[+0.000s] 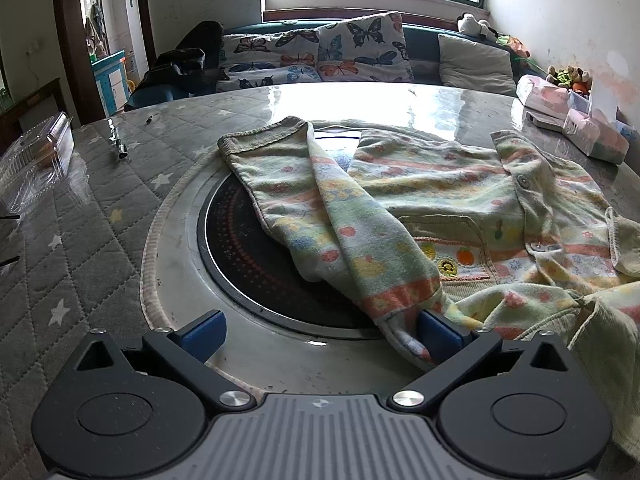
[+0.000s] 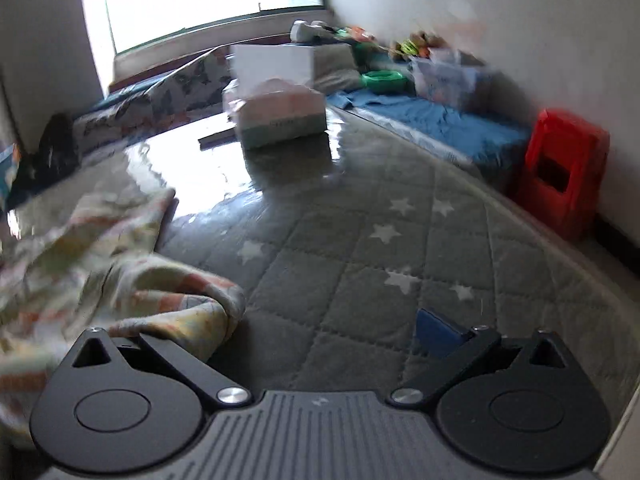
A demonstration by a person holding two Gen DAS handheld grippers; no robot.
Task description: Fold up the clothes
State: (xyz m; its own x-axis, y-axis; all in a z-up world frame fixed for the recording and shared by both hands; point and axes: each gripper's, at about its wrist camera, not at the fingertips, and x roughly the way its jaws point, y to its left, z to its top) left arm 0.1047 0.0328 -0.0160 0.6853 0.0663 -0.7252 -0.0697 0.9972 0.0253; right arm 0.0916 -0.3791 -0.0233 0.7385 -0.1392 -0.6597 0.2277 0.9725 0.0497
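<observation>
A pastel printed child's garment (image 1: 460, 208) with buttons and a front pocket lies spread on the table. One sleeve (image 1: 280, 168) stretches far-left over the round black hotplate (image 1: 244, 256). My left gripper (image 1: 320, 332) is open at the garment's near edge; its right pad (image 1: 438, 332) touches the cloth and its left pad (image 1: 204, 330) is over the bare metal ring. The right wrist view is blurred. There the garment (image 2: 100, 264) is bunched at the left, and my right gripper (image 2: 320, 332) stands open over the quilted cover. Cloth drapes over and hides its left finger.
A quilted grey star-print table cover (image 1: 60, 272) under glossy film. A clear plastic box (image 1: 36, 160) and a small metal tool (image 1: 120, 144) sit at the left. Tissue packs (image 1: 596, 136) lie far right, a tissue box (image 2: 280, 116) ahead. A sofa with butterfly cushions (image 1: 320, 56) and a red stool (image 2: 560, 168) stand beyond the table.
</observation>
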